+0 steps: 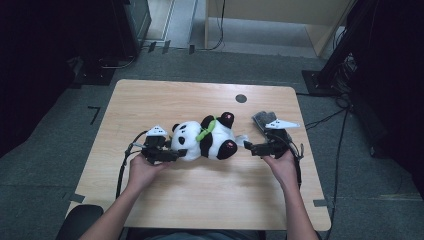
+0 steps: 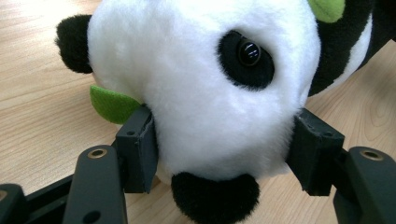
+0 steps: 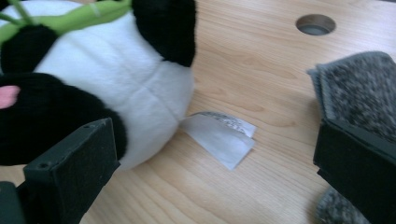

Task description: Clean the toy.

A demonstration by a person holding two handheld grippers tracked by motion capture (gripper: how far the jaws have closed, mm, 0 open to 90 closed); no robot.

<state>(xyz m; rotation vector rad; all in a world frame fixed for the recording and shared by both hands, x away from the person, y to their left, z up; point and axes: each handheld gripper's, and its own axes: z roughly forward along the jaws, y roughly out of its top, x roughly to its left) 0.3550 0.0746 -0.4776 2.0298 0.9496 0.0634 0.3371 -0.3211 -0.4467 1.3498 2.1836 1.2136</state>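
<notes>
A black-and-white panda plush (image 1: 207, 140) with a green leaf collar lies on its side in the middle of the wooden table (image 1: 200, 195). My left gripper (image 1: 175, 152) is shut on the panda's head (image 2: 205, 84), one jaw pressed into each side of the white fur. My right gripper (image 1: 252, 148) stands open at the panda's rear end (image 3: 116, 88). Its jaws are wide apart. A white sewn-in label (image 3: 219, 135) lies flat on the wood between them, untouched.
A grey knitted cloth (image 1: 263, 120) lies by the right gripper, partly under its right jaw in the right gripper view (image 3: 359, 88). A round cable hole (image 1: 241, 98) sits toward the table's far edge. Cables trail off both grippers.
</notes>
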